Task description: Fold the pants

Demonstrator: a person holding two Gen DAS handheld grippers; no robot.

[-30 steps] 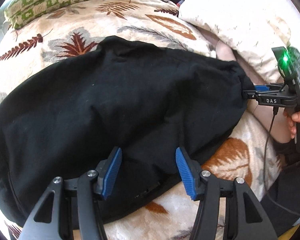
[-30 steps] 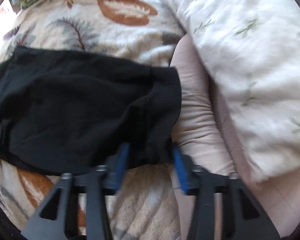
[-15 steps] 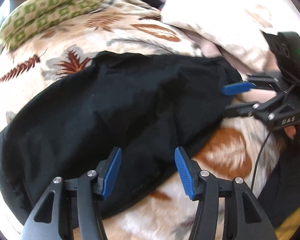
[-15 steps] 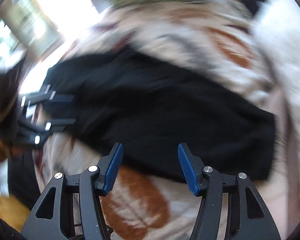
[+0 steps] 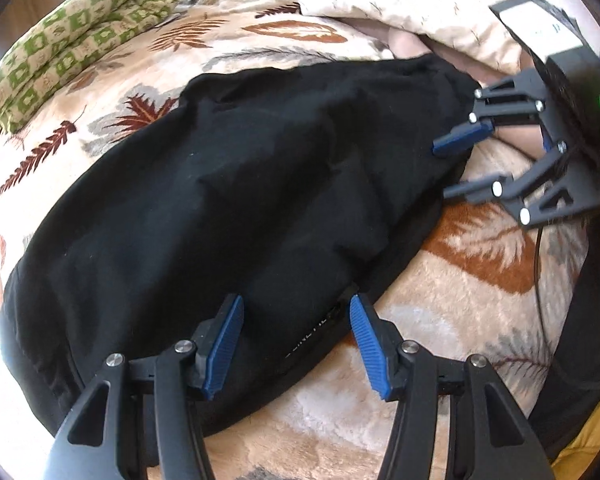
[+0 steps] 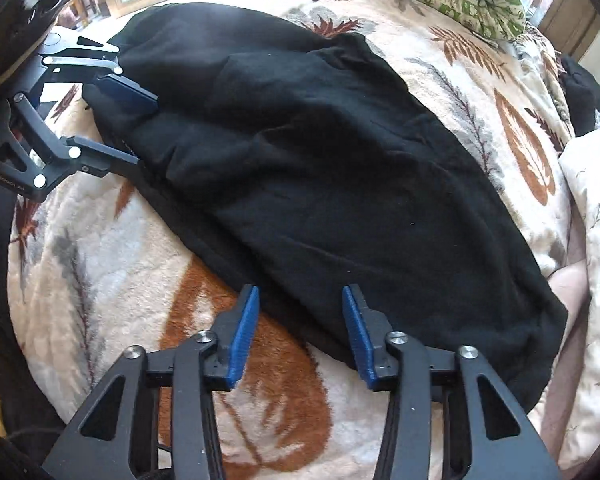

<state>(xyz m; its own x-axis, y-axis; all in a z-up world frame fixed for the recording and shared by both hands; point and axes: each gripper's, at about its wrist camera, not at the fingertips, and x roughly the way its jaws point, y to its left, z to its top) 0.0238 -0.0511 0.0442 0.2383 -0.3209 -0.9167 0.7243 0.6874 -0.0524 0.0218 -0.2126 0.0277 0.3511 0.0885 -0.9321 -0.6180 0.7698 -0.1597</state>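
Black pants (image 5: 260,184) lie folded lengthwise across a leaf-patterned blanket (image 5: 480,280). My left gripper (image 5: 296,340) stands open over their near edge, with black fabric between the blue pads (image 5: 224,344) but not pinched. In the right wrist view the pants (image 6: 340,168) run from upper left to lower right. My right gripper (image 6: 300,332) straddles their near edge close to one end, and its jaws are closing with the fabric edge between them, not pressed. Each gripper shows in the other's view: the right gripper (image 5: 442,170) at one end of the pants, the left gripper (image 6: 146,132) at the other.
A green patterned folded cover (image 5: 80,36) lies at the back of the bed. A white duvet (image 5: 420,0) is bunched beside the pants' end. A dark garment (image 6: 580,92) sits near it. A thin cable (image 5: 540,280) hangs from the right gripper.
The right gripper has rolled and slid from the pants' end onto their near long edge, and its jaws have narrowed. The left gripper has rolled slightly and stayed open over the same edge.
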